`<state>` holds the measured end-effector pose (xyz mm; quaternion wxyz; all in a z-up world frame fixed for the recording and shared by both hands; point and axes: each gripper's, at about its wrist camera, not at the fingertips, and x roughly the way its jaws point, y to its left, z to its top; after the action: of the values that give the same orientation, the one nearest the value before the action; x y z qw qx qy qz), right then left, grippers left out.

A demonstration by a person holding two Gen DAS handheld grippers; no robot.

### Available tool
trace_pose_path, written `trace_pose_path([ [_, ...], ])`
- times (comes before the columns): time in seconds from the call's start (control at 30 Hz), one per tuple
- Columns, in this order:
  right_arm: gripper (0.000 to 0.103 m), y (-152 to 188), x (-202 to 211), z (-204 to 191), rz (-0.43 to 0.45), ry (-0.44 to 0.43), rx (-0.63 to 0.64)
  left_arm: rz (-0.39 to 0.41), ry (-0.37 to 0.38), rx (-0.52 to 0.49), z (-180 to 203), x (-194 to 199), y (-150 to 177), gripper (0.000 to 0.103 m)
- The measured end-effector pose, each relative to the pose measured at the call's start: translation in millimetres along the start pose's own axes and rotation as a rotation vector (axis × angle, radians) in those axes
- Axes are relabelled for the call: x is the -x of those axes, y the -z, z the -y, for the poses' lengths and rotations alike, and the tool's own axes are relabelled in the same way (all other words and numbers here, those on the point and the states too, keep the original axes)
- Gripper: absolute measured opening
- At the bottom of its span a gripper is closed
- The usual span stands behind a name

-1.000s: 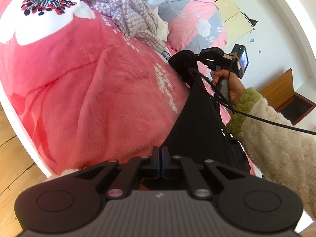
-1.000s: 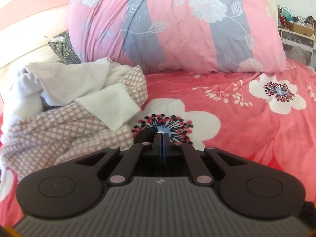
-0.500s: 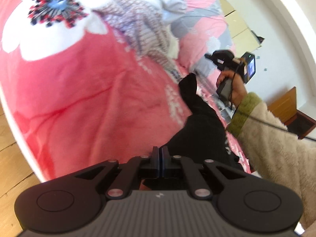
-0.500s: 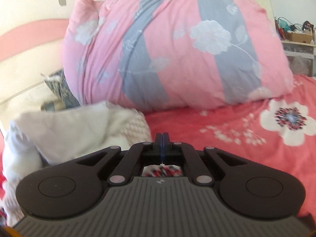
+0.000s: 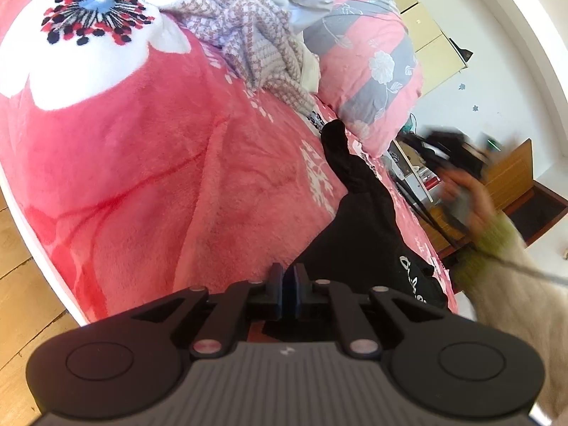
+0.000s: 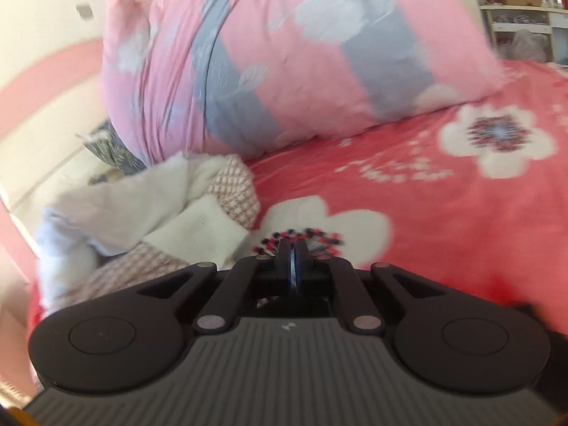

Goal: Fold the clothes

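A black garment point(image 5: 365, 220) with white lettering lies stretched along the red flowered blanket point(image 5: 159, 177), from my left gripper point(image 5: 287, 277) towards the pillow. The left jaws are opening, with a narrow slit between them, and the garment's near edge sits at the fingertips. My right gripper point(image 5: 436, 142) is a blur in the left wrist view, held by a hand with a green cuff, away from the garment. In its own view the right gripper point(image 6: 291, 248) has its jaws just parting, with nothing between them, above the blanket point(image 6: 408, 195).
A heap of clothes, one checked pink-and-white point(image 5: 248, 42) and others white point(image 6: 117, 206), lies by the pink-and-grey pillow point(image 6: 301, 53). The bed's white edge point(image 5: 35, 220) and wooden floor point(image 5: 21, 284) are at the left. A cluttered shelf point(image 6: 514, 17) stands beyond the bed.
The right gripper let go of the black garment's far end, rose and swung away to the right. The garment dropped flat on the blanket. A slit appeared between the left jaws.
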<state>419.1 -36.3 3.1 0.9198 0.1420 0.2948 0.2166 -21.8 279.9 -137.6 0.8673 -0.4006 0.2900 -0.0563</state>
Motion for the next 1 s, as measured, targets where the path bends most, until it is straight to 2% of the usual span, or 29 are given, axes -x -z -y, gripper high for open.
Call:
trace_pose_path([
  [0.1, 0.009, 3.1, 98.9, 28.8, -0.002, 0.026, -0.05, 0.01, -0.006, -0.011, 4.9, -1.5, -4.2, 0.017],
  [0.17, 0.024, 18.3, 168.2, 47.3, -0.011, 0.059, -0.093, 0.028, -0.021, -0.036, 11.2, -1.4, -7.0, 0.032],
  [0.2, 0.028, 26.7, 202.1, 56.5, -0.013, 0.08, -0.112, 0.042, -0.035, -0.056, 16.2, -0.9, -7.8, 0.035],
  [0.27, 0.043, 56.5, 265.5, 72.1, -0.013, 0.14, -0.147, 0.083, -0.078, -0.108, 28.4, 1.6, -9.2, 0.041],
  [0.37, 0.06, 118.2, 348.1, 91.1, -0.018, 0.233, -0.226, 0.146, -0.137, -0.194, 49.7, 8.5, -8.3, 0.044],
  [0.5, 0.06, 219.5, 412.7, 107.3, -0.065, 0.302, -0.387, 0.172, -0.128, -0.276, 82.6, 17.3, 3.1, 0.047],
  [0.63, 0.06, 301.2, 443.7, 113.3, -0.06, 0.258, -0.549, 0.11, -0.064, -0.373, 123.0, 9.3, 32.2, 0.047],
  [0.73, 0.058, 338.4, 447.7, 106.2, -0.062, 0.231, -0.565, 0.038, -0.01, -0.443, 154.4, -3.8, 64.1, 0.048],
  [0.8, 0.049, 354.4, 445.7, 98.8, -0.07, 0.231, -0.51, -0.009, 0.013, -0.499, 174.1, -15.7, 85.1, 0.048],
  [0.83, 0.037, 358.6, 443.8, 94.1, -0.076, 0.246, -0.465, -0.03, 0.016, -0.529, 183.7, -22.1, 94.7, 0.048],
  [0.87, 0.019, 360.4, 442.4, 90.2, -0.079, 0.254, -0.427, -0.05, 0.017, -0.556, 192.8, -28.6, 103.5, 0.048],
  [0.9, 0.007, 360.5, 442.7, 87.9, -0.077, 0.249, -0.403, -0.069, 0.016, -0.576, 201.2, -34.7, 110.7, 0.048],
  [0.93, 0.001, 361.0, 445.3, 86.6, -0.066, 0.23, -0.393, -0.081, 0.019, -0.594, 208.7, -39.5, 116.1, 0.048],
  [1.0, 0.001, 364.8, 461.6, 85.0, -0.018, 0.169, -0.383, -0.095, 0.032, -0.629, 221.7, -46.9, 124.6, 0.048],
])
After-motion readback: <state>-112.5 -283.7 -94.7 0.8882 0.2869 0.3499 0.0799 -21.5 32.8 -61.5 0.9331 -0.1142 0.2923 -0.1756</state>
